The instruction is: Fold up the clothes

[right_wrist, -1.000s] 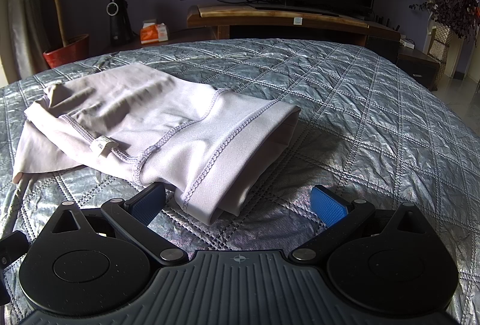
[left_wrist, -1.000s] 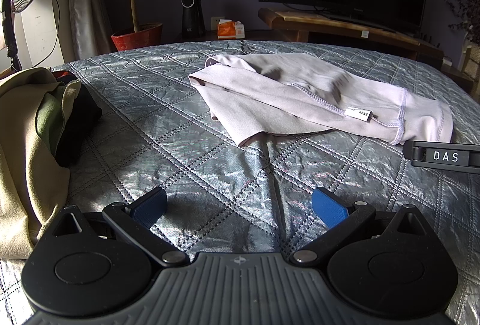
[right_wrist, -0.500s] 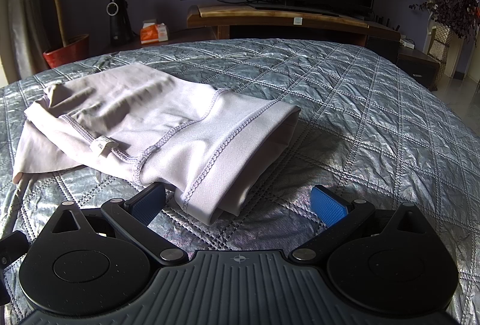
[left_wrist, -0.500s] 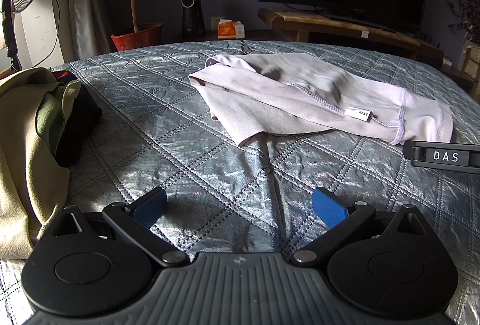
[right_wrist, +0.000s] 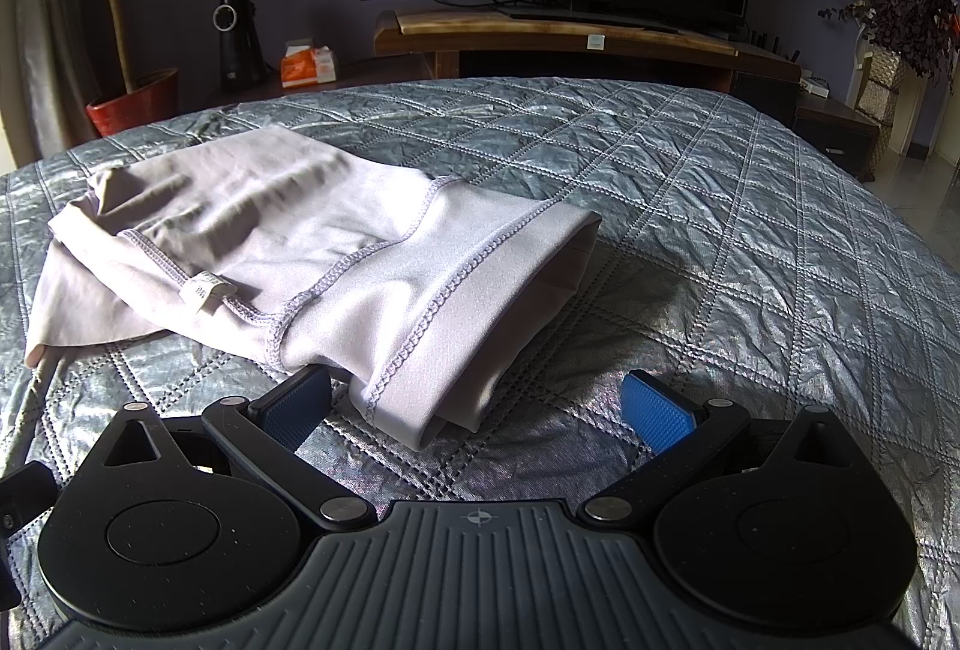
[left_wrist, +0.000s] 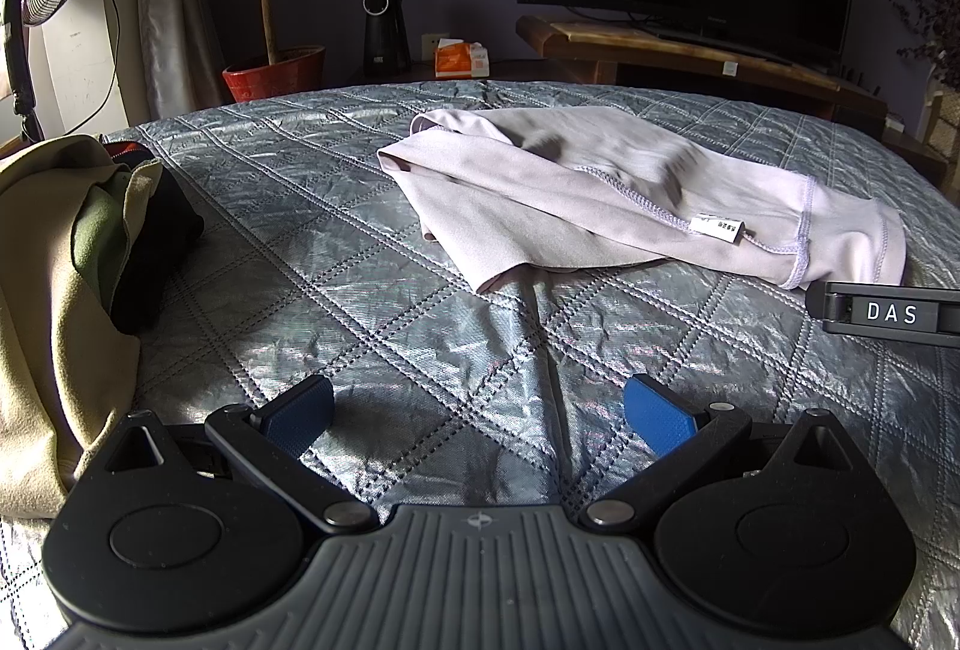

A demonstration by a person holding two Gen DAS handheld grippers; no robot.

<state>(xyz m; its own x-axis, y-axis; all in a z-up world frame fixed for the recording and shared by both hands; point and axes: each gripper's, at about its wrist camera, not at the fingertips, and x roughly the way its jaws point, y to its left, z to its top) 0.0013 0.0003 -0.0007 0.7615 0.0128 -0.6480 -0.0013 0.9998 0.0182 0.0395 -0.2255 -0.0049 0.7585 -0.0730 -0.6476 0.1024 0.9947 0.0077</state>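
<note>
both sets of jaws stand wide apart with nothing between them. our left gripper (left_wrist: 477,413) sits low over bare quilt, its blue ribbed pads (left_wrist: 657,413) spread either side of a stitched seam. our right gripper (right_wrist: 477,410) has the folded end of the pale lilac garment (right_wrist: 288,254) lying just ahead of it; the left pad looks to be right against the fabric edge, though we cannot tell whether it touches.

the garment is smooth, slightly shiny stretch cloth with raised overlock seams and a small white label (right_wrist: 207,290), loosely doubled over near the middle of the bed. under it the bedspread (left_wrist: 360,290) is silvery grey, crinkled, quilted in diamonds.

at the left edge a heap of clothes (left_wrist: 66,278) rests on the quilt: beige fleece over green and black pieces.
</note>
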